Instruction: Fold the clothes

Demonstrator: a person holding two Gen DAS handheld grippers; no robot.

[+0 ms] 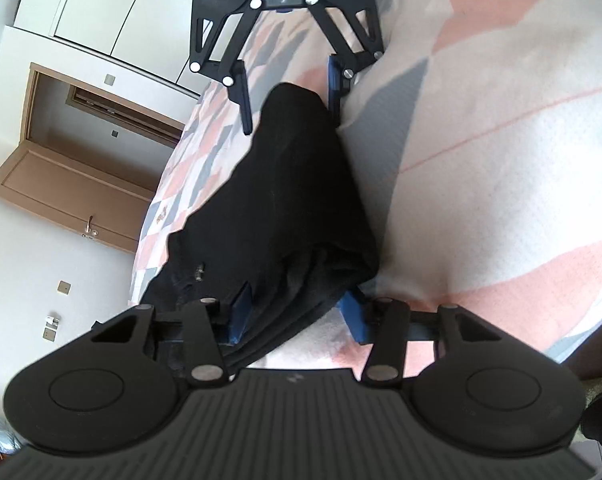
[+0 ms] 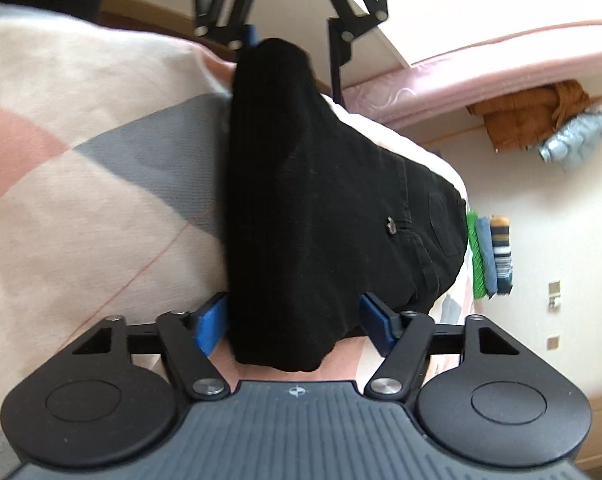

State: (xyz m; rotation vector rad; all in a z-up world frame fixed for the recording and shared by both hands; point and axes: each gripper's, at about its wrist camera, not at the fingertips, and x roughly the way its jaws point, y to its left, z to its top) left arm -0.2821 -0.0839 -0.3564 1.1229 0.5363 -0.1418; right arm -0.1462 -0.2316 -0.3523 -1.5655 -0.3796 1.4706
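Black trousers [image 1: 301, 200] lie bunched on the pink-and-grey bedspread [image 1: 481, 140], stretched between the left gripper [image 1: 297, 316] and right gripper [image 2: 297, 322], each with blue pads apart around the cloth, neither visibly clamping.

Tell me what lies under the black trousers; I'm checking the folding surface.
The black trousers lie on a pink, grey and white patterned blanket. Whatever sits directly beneath the cloth is covered.

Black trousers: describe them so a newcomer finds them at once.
Find the bed with the pink, grey and white blanket. The black trousers lie folded along its edge, stretched between both hand-held grippers. They are the only black cloth on the blanket, with a small metal rivet by a pocket.
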